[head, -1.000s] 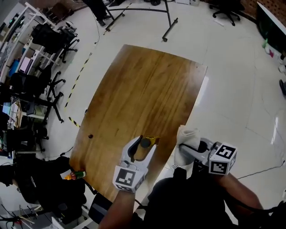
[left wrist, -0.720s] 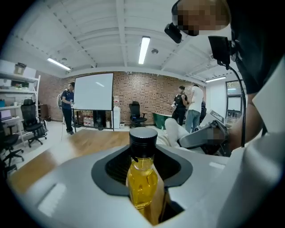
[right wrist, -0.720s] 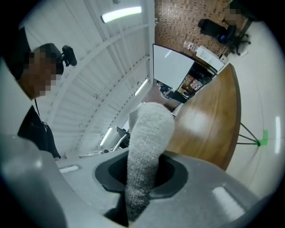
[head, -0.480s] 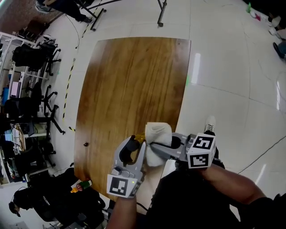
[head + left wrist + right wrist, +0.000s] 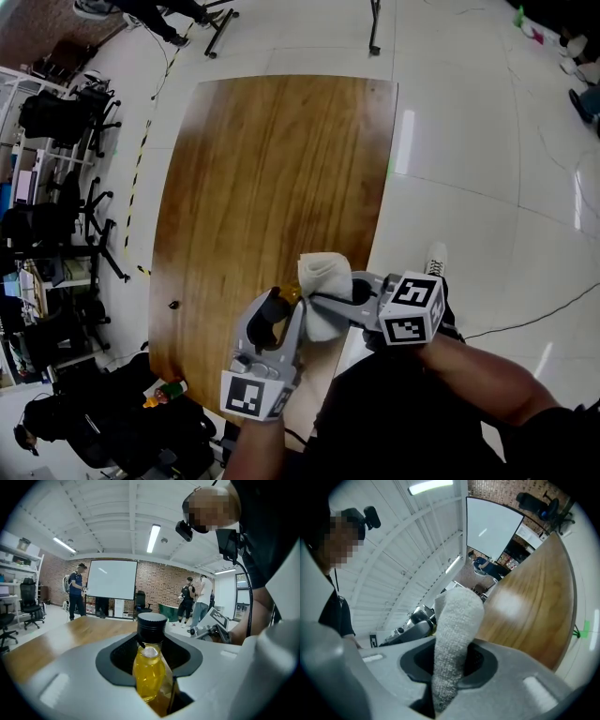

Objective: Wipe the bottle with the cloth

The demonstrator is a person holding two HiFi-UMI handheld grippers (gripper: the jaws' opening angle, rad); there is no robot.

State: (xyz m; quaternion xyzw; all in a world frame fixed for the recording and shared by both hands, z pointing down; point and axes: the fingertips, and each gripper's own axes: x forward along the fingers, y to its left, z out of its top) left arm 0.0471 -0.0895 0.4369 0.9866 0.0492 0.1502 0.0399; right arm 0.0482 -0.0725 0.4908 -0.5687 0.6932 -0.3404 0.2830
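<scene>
While the left gripper (image 5: 278, 314) is gripping the bottle (image 5: 149, 667), its jaws having just been closing with that bottle between them, the pads are pressing on the yellow body below the black cap (image 5: 151, 623). Bottle is sitting at lower centre of the head view, over the near end of the wooden table (image 5: 272, 169); whether its base is touching the wood is not showing.

Right gripper (image 5: 330, 302) is coming in from the lower right of the head view and pinching the cloth (image 5: 325, 279). Its jaws are pressing on a white folded wad that is sticking out well past the tips.

Relation that matters: in the head view the wad is lying immediately right of the bottle, up against the left gripper's right-hand finger. Contact with the bottle itself cannot be told. In the left gripper view the bottle's long axis is running up the frame, cap at top, crosswise to the jaws. The right gripper is pointing toward frame left, so across that axis.

Judgement: the cloth hand is doing the working and the left is only steadying. A short push toward frame left should be putting the wad on the exposed upper body and neck, with strokes then running along the axis. Only the part above the pads is looking open to the cloth, and the wad may be catching the finger instead
</scene>
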